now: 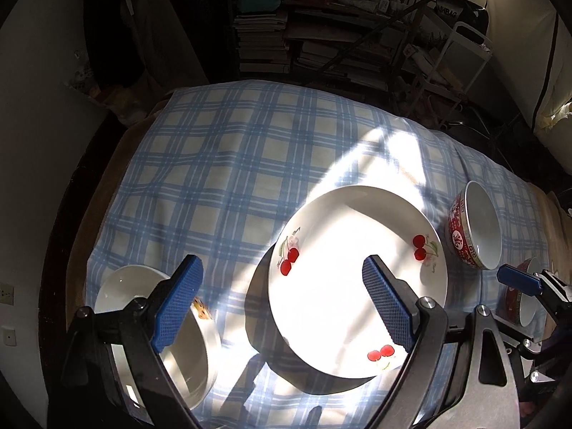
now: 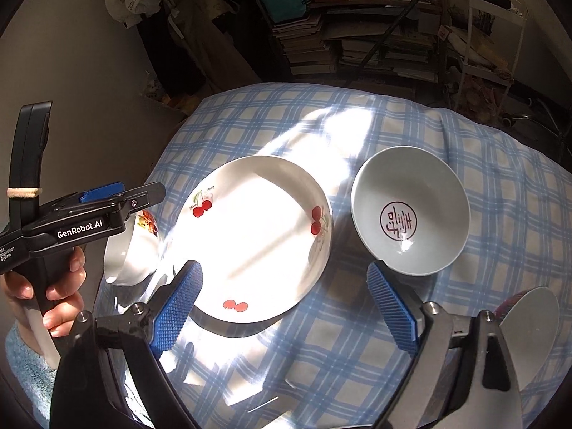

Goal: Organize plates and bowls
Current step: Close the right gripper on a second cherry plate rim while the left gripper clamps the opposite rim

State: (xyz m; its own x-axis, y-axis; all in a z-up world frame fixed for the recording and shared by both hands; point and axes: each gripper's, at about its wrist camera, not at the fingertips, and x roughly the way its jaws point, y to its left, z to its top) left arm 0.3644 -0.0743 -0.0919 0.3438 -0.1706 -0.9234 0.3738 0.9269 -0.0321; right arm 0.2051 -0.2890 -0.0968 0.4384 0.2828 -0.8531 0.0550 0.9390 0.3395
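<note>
Left wrist view: both grippers hover wide apart, holding nothing, over the checked table [image 1: 221, 164].
The cherry plate [image 1: 357, 279] sits mid-table, white bowl [image 1: 161, 336] toward its left edge, red bowl [image 1: 475, 230] toward its right.

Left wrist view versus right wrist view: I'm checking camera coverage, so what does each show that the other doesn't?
Only the left wrist view shows the red patterned outside of the bowl right of the plate.

Only the right wrist view shows the red emblem inside that bowl and the person's hand holding the left gripper.

Both show the cherry plate on the blue checked tablecloth, a white bowl to its left, and open blue fingers.
</note>
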